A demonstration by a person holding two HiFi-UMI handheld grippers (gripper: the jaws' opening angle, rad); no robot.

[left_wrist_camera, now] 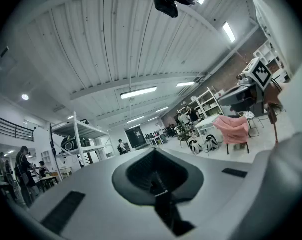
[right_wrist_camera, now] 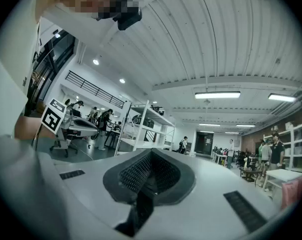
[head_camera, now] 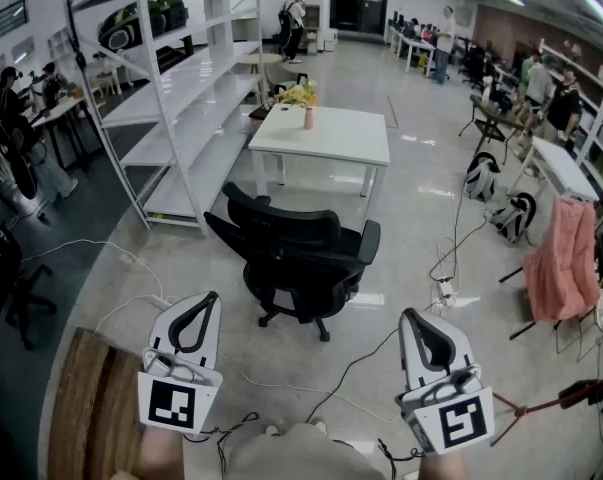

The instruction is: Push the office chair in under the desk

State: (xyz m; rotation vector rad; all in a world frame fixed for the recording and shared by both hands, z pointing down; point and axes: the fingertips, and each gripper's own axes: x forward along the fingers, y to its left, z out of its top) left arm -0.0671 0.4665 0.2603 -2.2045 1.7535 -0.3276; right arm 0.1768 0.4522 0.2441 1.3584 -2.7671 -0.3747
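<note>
One office chair, one desk

A large open hall is serving as a shared office and lab. Tall white shelving is lining the left side. A white desk is standing in the middle of the glossy floor, with a black office chair near it. People are standing and working by rows of tables at the far end. Cables are trailing across the floor, backpacks are lying at the right, and strip lights are glowing under a ribbed ceiling.
</note>
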